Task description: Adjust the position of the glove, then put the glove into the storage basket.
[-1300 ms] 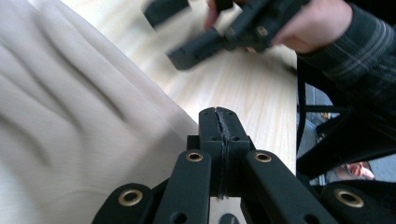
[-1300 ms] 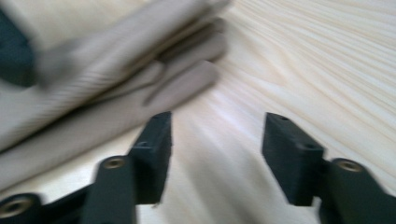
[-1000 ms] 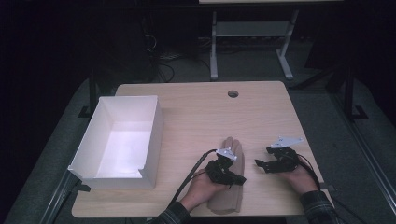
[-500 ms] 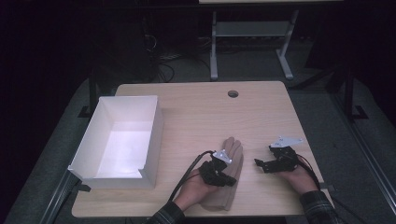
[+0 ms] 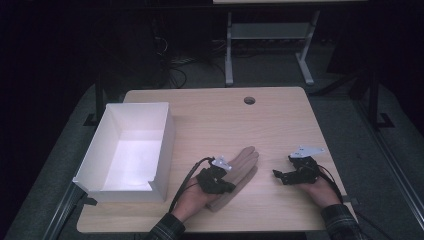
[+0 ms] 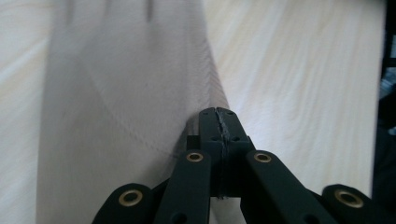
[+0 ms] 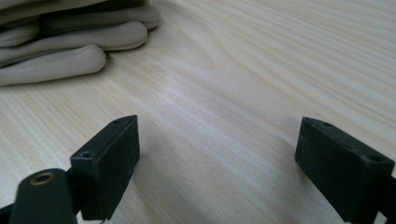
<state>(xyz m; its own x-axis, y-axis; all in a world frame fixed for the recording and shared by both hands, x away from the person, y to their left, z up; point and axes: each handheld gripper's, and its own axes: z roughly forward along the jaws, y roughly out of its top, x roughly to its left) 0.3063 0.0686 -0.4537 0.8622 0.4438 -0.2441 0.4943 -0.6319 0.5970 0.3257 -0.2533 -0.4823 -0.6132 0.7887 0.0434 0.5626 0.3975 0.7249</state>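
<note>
**Two hand-held grippers beside a glove on a wooden table**

We recorded a pale wooden table with a round cable hole near its far edge. At the left stood an open white box, upright, its notched near wall facing the person; we could see nothing inside it. Beyond the far edge, on the dark floor, we noted the legs of a grey metal frame and a tangle of cables. Nothing lay between the two grippers except bare tabletop.

A beige glove lay flat near the near edge, right of the box and well apart from it, its fingers pointing to the far right. In the high view the left gripper rested on the glove's left side, over the cuff half, held by the person's left hand. In the left gripper view its jaws stood pressed together at the glove's right border; we could not tell whether any fabric was pinched between them.

The right gripper lay low over the table to the right of the glove, apart from it, held by the right hand and aimed leftward. In the right gripper view its jaws stood wide apart with bare wood between them, and the glove's rounded fingertips showed farther off at upper left.
</note>
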